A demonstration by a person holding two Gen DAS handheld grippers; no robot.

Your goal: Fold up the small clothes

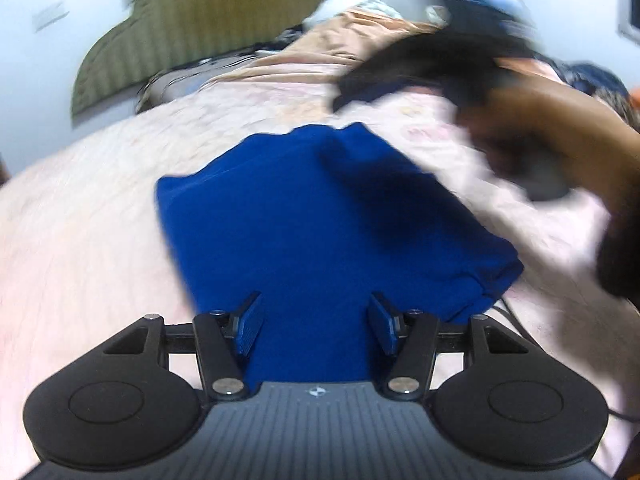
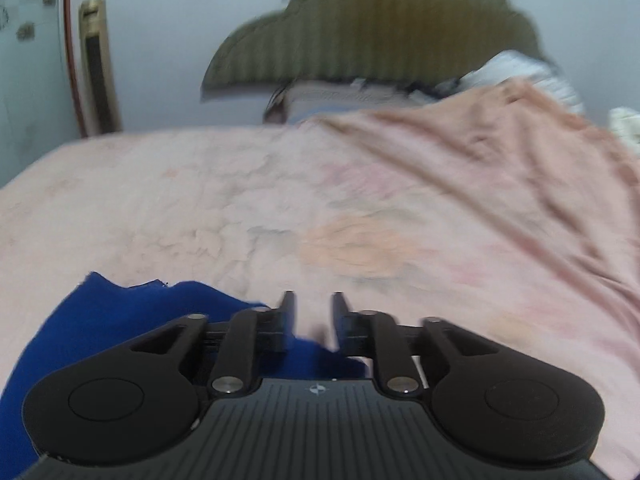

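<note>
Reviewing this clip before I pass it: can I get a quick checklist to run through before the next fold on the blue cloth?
1. Blue cloth lies flat on the pink bedsheet: ok.
2. Left gripper open, nothing pinched: ok.
3. Right gripper open, nothing between its pads: ok.
4. Cloth's right corner bunched, not squared: not ok.
5. Hand blurred over the cloth's far right: cannot tell if clear.
6. Whether the fold is even underneath: cannot tell.
</note>
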